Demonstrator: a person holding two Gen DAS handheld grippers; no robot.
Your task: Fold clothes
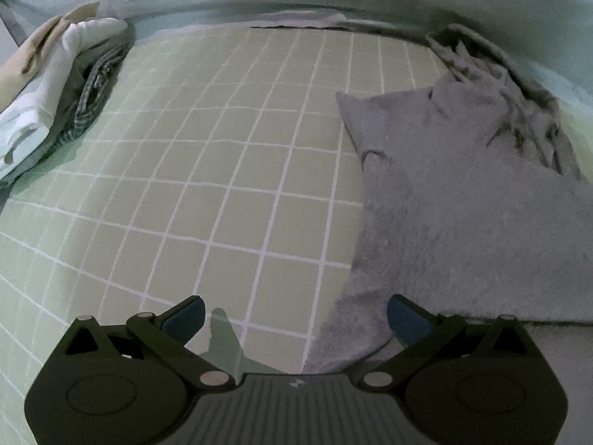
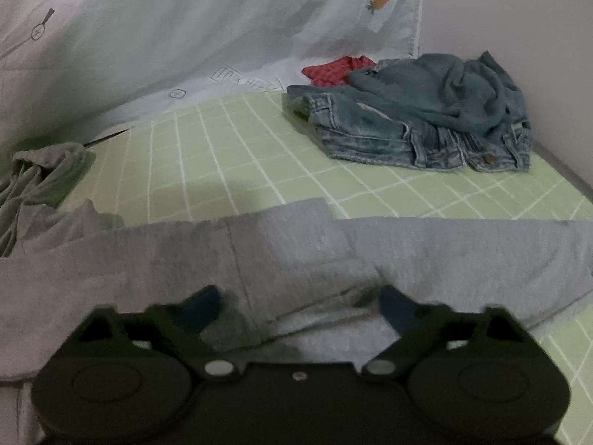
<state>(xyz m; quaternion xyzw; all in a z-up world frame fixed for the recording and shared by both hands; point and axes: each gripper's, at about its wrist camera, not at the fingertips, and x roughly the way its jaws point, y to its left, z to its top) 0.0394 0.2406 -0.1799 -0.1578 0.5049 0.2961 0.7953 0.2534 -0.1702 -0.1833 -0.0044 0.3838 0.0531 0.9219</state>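
- A green sheet with a white grid (image 1: 237, 170) is being used as the work surface, with a pale printed cloth (image 2: 207, 26) hanging behind it.
- A stack of folded clothes (image 1: 44, 111) is being kept at the far left; a grey garment (image 1: 463, 200) is being spread toward the right, and denim pieces (image 2: 415, 126) are heaped at the far right (red fabric behind them).
- The left gripper (image 1: 294, 319) is being held wide apart, gripping nothing, one finger over the garment's edge.
- The right gripper (image 2: 298, 307) is being held spread above the grey folds, nothing pinched.
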